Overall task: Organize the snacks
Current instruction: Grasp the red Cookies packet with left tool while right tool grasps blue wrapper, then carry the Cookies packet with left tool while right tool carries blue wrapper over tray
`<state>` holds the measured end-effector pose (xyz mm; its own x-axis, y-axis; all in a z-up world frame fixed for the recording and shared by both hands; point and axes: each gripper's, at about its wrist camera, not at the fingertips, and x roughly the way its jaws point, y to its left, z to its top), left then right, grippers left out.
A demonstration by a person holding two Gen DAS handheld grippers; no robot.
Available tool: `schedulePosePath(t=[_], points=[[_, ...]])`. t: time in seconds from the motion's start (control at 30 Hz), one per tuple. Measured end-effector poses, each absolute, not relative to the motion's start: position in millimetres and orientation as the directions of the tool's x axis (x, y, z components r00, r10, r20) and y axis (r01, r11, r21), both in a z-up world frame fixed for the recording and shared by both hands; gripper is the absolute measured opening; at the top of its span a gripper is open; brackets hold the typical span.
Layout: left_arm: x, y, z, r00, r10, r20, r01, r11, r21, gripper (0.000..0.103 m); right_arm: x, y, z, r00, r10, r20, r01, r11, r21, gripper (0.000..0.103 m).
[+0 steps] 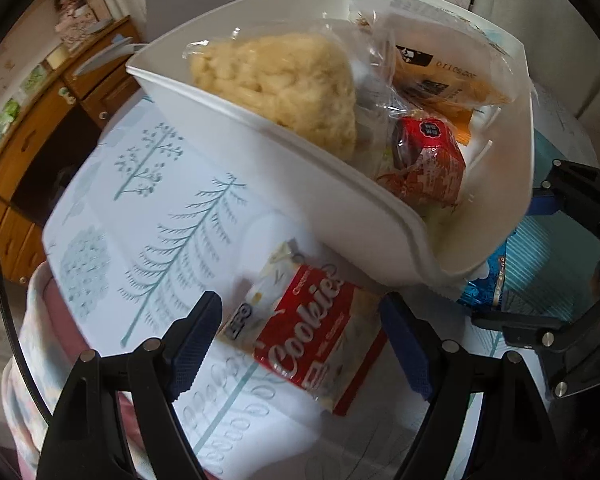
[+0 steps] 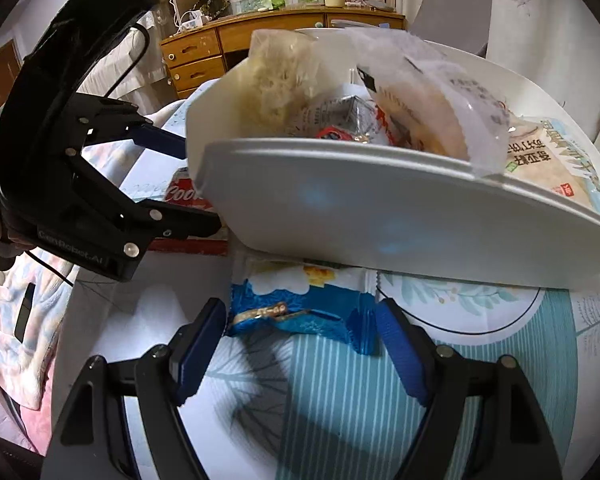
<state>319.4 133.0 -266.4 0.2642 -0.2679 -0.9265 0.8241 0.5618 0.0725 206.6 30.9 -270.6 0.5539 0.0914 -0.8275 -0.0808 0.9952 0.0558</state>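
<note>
1. Table – round, tree-print cloth; lying under both claws and carrying everything. Bare patches near the jaws suggest most snacks are already put away.

2. Bin – white, open top; sitting just ahead of and above both claws in either view. Probably the collecting spot, so stray packs are being worked toward it.

3. Bin contents – crowding it: clear bag of pale puffed snack at far left of the left claw's view, orange pack behind, small red pack nearer the rim. Stacked loose, some poking over the edge; room looks tight.

4. Cookie pack – red/white, lying flat on the cloth, touching the bin's base. Sitting right btwn the fingers of the left claw, which is standing wide, pads not pressing. Judged next pick for this hand.

5. Blue pack – crumpled foil, partly tucked under the bin's near wall. Lying btwn the fingers of the right claw, jaws likewise wide, no grip yet. Tucked edge may drag on the bin when pulled.

6. Both claws are pointing steeply down, side by side, each lining up on its own pack; neither is holding anything.
</note>
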Motion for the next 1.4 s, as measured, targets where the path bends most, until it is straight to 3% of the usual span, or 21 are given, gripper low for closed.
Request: schedulePosePath(t=[0.4, 0.77, 1.4], points=[[336.0, 134.4, -285.3, 0.195, -0.321, -0.927, 0.848, 0.531, -0.005, 0.081, 204.3, 38.5, -275.2, 0.571, 0.070, -0.818, -0.069, 0.997, 0.037, 0.064], [311.4, 153.3, -283.0, 0.252, -0.341, -0.906, 0.801, 0.599, -0.003, 0.074, 208.4, 44.8, -265.8, 0.533, 0.077, -0.842, -0.092, 0.995, 0.033, 0.048], [244.5, 174.1, -277.8, 0.254, -0.233, -0.939, 0.555, 0.830, -0.055, 0.066, 136.1, 37.8, -211.0, 0.450, 0.135, -0.883, 0.018, 0.987, 0.160, 0.047]])
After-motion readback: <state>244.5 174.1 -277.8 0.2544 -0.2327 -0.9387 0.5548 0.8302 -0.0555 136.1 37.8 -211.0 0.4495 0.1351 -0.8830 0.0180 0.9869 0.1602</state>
